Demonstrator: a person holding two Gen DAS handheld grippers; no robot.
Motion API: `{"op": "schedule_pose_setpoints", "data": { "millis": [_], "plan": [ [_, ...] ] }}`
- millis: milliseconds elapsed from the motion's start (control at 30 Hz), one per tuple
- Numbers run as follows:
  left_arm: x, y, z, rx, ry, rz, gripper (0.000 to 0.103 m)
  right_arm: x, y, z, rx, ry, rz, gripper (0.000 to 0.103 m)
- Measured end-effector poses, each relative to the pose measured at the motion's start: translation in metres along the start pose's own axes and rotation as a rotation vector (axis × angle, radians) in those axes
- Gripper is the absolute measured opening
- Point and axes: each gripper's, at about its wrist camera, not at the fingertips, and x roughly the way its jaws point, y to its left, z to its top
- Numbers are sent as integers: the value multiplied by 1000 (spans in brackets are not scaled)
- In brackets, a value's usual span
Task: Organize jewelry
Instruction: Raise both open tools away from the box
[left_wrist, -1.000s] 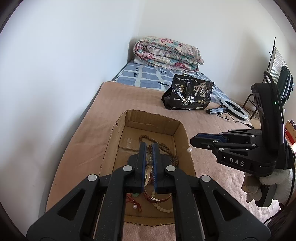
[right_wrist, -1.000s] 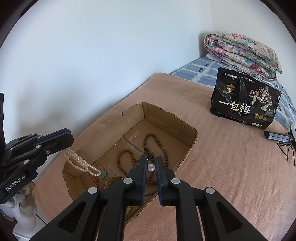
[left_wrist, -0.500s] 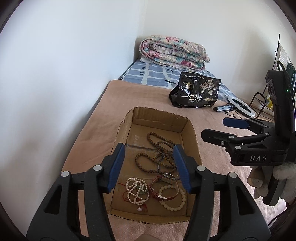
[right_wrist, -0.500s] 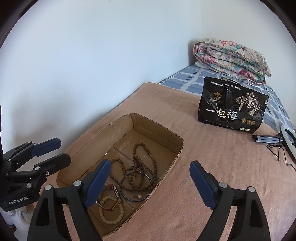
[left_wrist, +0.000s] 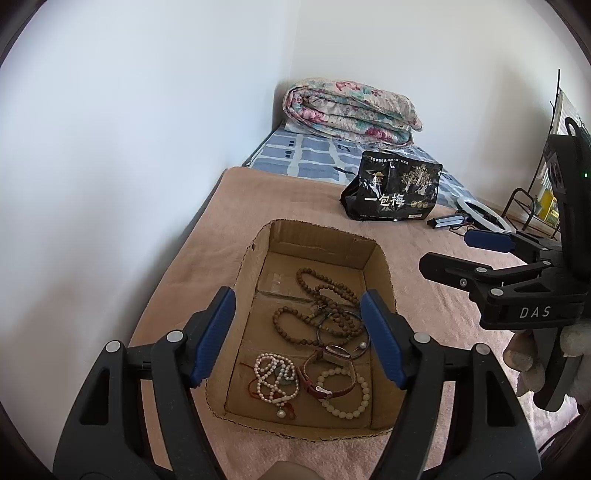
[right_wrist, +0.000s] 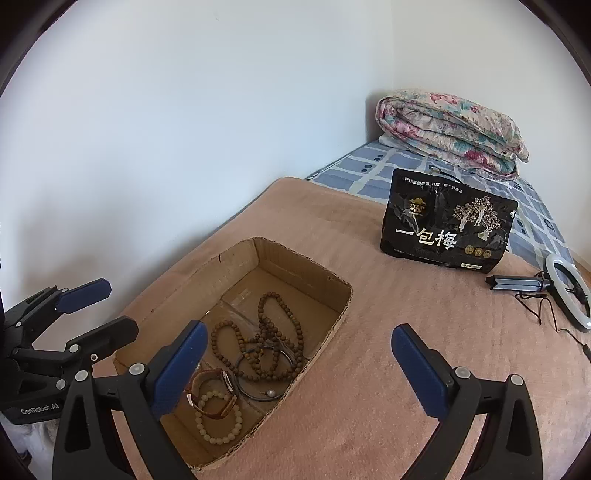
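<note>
The left gripper (left_wrist: 297, 334) hangs directly over the cardboard box (left_wrist: 384, 266), its jaws just opened wide and empty. The pearl strand (left_wrist: 275, 380) lies on the box floor toward 7 o'clock from it, bunched, its length running 12 to 6. The right gripper (right_wrist: 295, 365), likewise just spread with nothing between its jaws, sits off the box's edge, so the left looks nearer.
</note>
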Motion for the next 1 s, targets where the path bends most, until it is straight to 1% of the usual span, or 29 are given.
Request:
{"op": "schedule_pose_setpoints", "data": {
  "millis": [133, 367, 467, 767, 833, 900, 1000],
  "plan": [
    [-10, -3, 1, -2, -15, 2, 73, -13, 1, -1, -6, -12, 0, 101],
    [-32, -13, 2, 19, -54, 25, 73, -44, 1, -2, -35, -58, -17, 103],
    [-43, -19, 1, 30, -71, 29, 81, -56, 0, -4, -35, -68, -16, 103],
    [-76, -39, -3, 57, -107, 40, 83, -86, 0, -17, -56, -97, -48, 103],
    [-83, -41, -5, 53, -110, 37, 92, -92, -1, -19, -52, -103, -59, 103],
    [-92, -44, -8, 55, -124, 42, 94, -98, -2, -22, -49, -110, -58, 103],
    [-104, -49, -11, 65, -135, 53, 94, -106, -2, -25, -48, -118, -63, 103]
  ]
}}
